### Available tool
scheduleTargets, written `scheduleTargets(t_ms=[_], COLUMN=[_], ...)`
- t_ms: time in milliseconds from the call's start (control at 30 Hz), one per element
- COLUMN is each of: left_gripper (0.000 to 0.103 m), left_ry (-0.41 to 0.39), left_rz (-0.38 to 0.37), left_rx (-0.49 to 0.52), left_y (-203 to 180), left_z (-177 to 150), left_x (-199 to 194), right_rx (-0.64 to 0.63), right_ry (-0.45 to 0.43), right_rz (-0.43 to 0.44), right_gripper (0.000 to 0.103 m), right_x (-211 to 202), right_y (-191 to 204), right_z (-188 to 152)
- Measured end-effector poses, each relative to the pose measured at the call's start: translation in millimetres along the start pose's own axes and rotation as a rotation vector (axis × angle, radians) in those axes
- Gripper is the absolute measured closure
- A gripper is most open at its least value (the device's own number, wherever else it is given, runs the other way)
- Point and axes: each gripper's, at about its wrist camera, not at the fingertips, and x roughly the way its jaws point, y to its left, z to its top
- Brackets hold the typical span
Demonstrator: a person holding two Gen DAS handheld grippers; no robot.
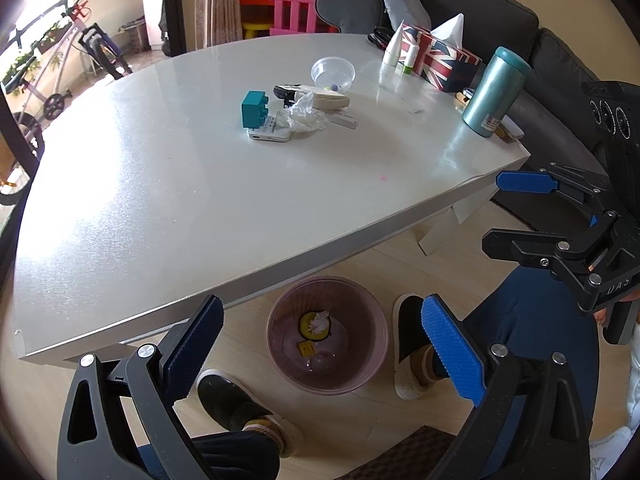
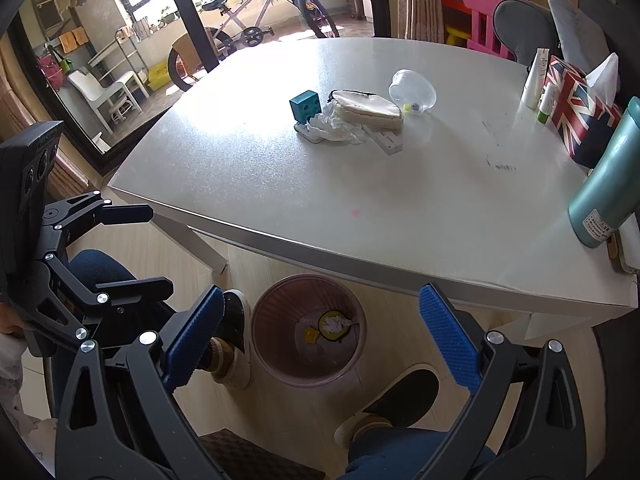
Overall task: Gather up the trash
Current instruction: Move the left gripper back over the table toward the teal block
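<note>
A pink waste bin (image 1: 362,364) (image 2: 270,320) stands on the floor under the table's near edge. In it lie a crumpled white tissue (image 1: 320,321) (image 2: 335,325) and a small yellow scrap (image 1: 306,348). My left gripper (image 1: 322,348) hangs open above the bin with nothing between its fingers; the right wrist view shows it at the left (image 2: 134,250). My right gripper (image 2: 322,338) is open and empty over the bin too, and shows at the right of the left wrist view (image 1: 518,214). A crumpled clear wrapper (image 1: 304,114) (image 2: 336,122) lies mid-table.
On the white table (image 1: 200,208) sit a teal block (image 1: 254,108), a beige pouch (image 2: 370,110), a clear bowl (image 1: 333,73), a flag-print tissue box (image 1: 438,56) and a teal tumbler (image 1: 494,92). A person's slippered feet (image 1: 408,352) flank the bin. A sofa stands behind.
</note>
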Motion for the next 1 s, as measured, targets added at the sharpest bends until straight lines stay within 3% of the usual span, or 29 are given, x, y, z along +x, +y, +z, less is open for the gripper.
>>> scheduleTargets(t_ms=[233, 600, 1000], left_gripper=[0.007, 0.007, 0.007], left_ry=[0.005, -0.060, -0.105], left_rz=[0.033, 0.062, 0.071], left_rx=[-0.021, -0.001, -0.004], left_y=[8.4, 19.2, 37.0], left_z=[6.1, 17.9, 61.5], left_x=[0.0, -8.9, -12.5], right_rx=[0.001, -0.013, -0.011], right_ry=[-0.009, -0.043, -0.050], right_rz=[0.000, -0.012, -0.020], right_gripper=[0.007, 0.007, 0.007], right_x=[0.7, 3.0, 14.5], right_y=[-1.1, 0.2, -5.5], right_z=[6.9, 35.2, 61.9])
